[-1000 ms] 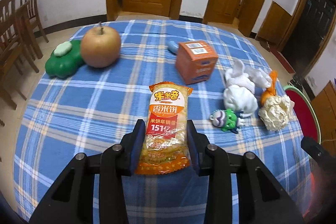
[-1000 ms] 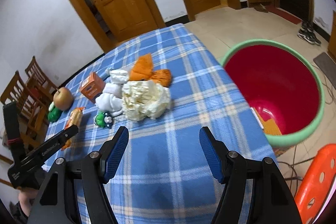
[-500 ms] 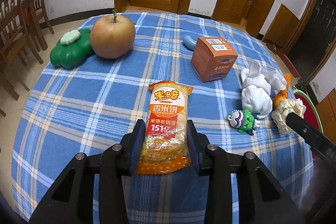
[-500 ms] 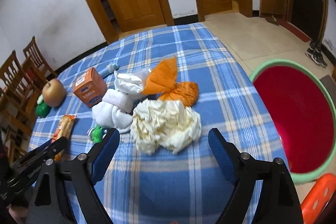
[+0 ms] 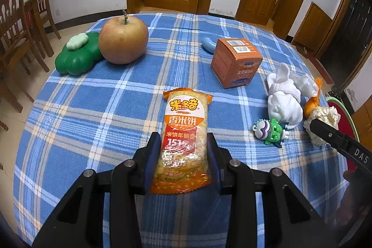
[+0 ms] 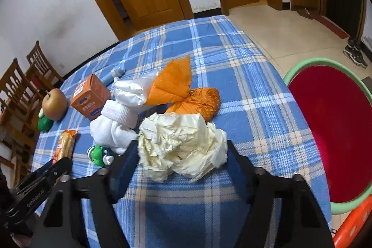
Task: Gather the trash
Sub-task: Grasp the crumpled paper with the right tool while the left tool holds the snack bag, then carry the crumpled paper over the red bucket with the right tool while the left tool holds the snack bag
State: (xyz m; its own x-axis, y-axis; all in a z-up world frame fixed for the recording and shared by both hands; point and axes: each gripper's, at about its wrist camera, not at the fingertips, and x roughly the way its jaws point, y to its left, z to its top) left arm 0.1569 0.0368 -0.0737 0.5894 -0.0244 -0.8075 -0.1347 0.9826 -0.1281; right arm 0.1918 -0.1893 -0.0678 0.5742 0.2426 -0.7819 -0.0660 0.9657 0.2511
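Left wrist view: my left gripper [image 5: 183,150] has its jaws pressed against both long sides of the rice cracker packet [image 5: 184,134], clamped on its lower half, with the packet's top end sticking out straight ahead of my fingertips over the blue plaid tablecloth [image 5: 104,108]. Ahead and to the left of those jaws sits an apple [image 5: 123,40], touching a green clover-shaped toy [image 5: 78,57]. Ahead to the right stands an orange box [image 5: 237,62], and further right a white sock bundle [image 5: 283,99] with a small green figurine [image 5: 272,130] just beside it.

Over on the right wrist view, my right gripper [image 6: 181,152] is spread wide, jaws flanking the crumpled cream paper wad [image 6: 181,145]; the left finger sits right at its edge, the right finger close by, though I cannot tell if either is touching. Just beyond the wad lies crumpled orange paper [image 6: 183,92], with a white plastic bag [image 6: 132,91] against it. Off to the right of my jaws, below the table edge, stands the red bin with a green rim [image 6: 309,64].
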